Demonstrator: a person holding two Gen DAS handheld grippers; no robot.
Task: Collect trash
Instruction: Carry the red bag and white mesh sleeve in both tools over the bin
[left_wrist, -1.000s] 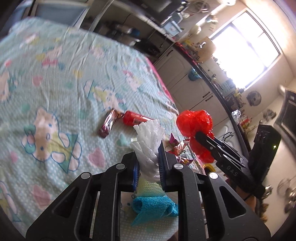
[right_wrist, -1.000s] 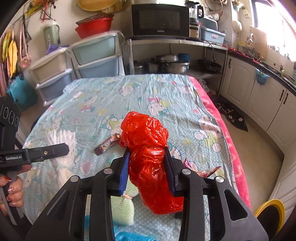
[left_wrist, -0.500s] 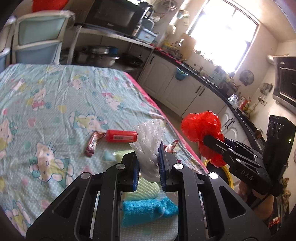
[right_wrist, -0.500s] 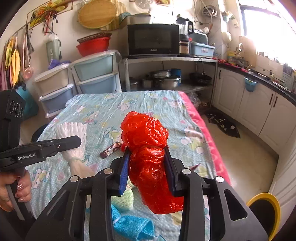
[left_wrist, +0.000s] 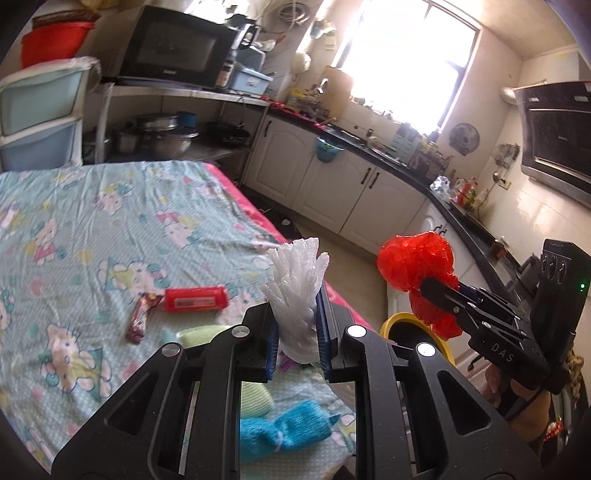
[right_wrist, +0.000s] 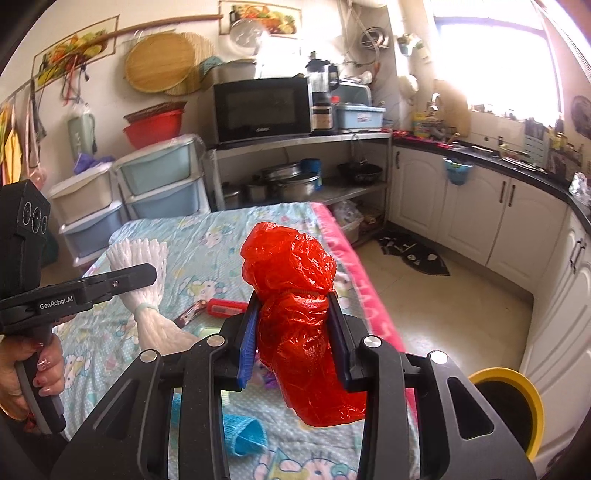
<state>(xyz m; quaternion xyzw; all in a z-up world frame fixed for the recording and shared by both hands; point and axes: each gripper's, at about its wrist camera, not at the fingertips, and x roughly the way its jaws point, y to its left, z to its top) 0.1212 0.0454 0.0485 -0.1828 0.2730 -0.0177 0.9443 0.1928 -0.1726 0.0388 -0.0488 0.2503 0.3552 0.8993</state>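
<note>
My left gripper (left_wrist: 297, 314) is shut on a white foam net sleeve (left_wrist: 297, 288) and holds it above the table's near right edge. My right gripper (right_wrist: 295, 325) is shut on a crumpled red plastic bag (right_wrist: 295, 295); it also shows in the left wrist view (left_wrist: 417, 262), raised to the right beside the table. A yellow-rimmed black bin (right_wrist: 506, 406) stands on the floor at the right, below the red bag (left_wrist: 410, 328). On the Hello Kitty tablecloth (left_wrist: 74, 229) lie a red packet (left_wrist: 195, 299) and a dark snack wrapper (left_wrist: 142, 317).
A blue knitted cloth (left_wrist: 284, 432) and a pale green cloth (left_wrist: 255, 402) lie under my left gripper. A white cabinet run (right_wrist: 498, 221) and counter line the right wall. Plastic drawers (right_wrist: 162, 184) and a microwave shelf (right_wrist: 295, 140) stand beyond the table.
Both grippers have lifted and tilted up from the table with their loads held. The view has swung right toward the table edge, and the yellow bin has come into the left wrist view.
</note>
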